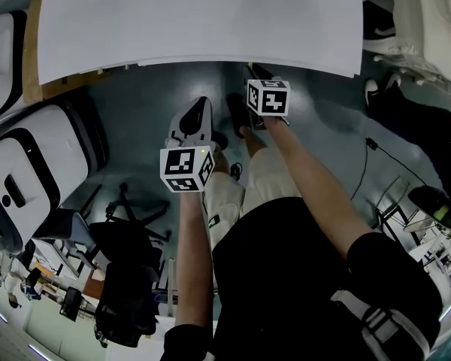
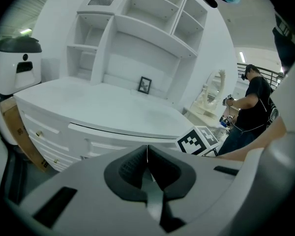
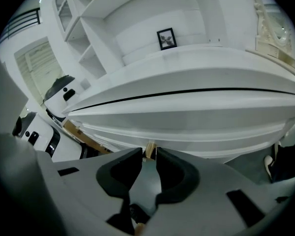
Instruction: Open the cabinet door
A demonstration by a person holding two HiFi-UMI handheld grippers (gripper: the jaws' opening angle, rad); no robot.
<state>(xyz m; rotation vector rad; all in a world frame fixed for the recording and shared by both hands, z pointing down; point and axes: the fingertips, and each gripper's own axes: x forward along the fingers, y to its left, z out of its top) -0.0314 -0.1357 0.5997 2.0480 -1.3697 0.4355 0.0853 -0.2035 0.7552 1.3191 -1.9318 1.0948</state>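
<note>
A white cabinet with a curved top (image 1: 203,21) fills the top of the head view, and its drawer and door fronts (image 3: 187,127) curve across the right gripper view. My right gripper (image 1: 254,70) reaches under the front edge of the top. In its own view my right gripper (image 3: 149,154) has a narrow gap between the pads, and a small tan knob (image 3: 149,149) sits in that gap at the tips with slivers of space beside it. My left gripper (image 1: 201,104) hangs lower and nearer my legs. Seen from its own camera, my left gripper (image 2: 147,151) is shut and empty.
A white machine (image 1: 22,171) and cardboard (image 1: 34,43) stand left of the cabinet. A black office chair (image 1: 128,277) is at lower left. White ornate furniture (image 1: 413,21) and a floor cable (image 1: 376,153) lie to the right. Another person (image 2: 250,107) stands beyond the cabinet.
</note>
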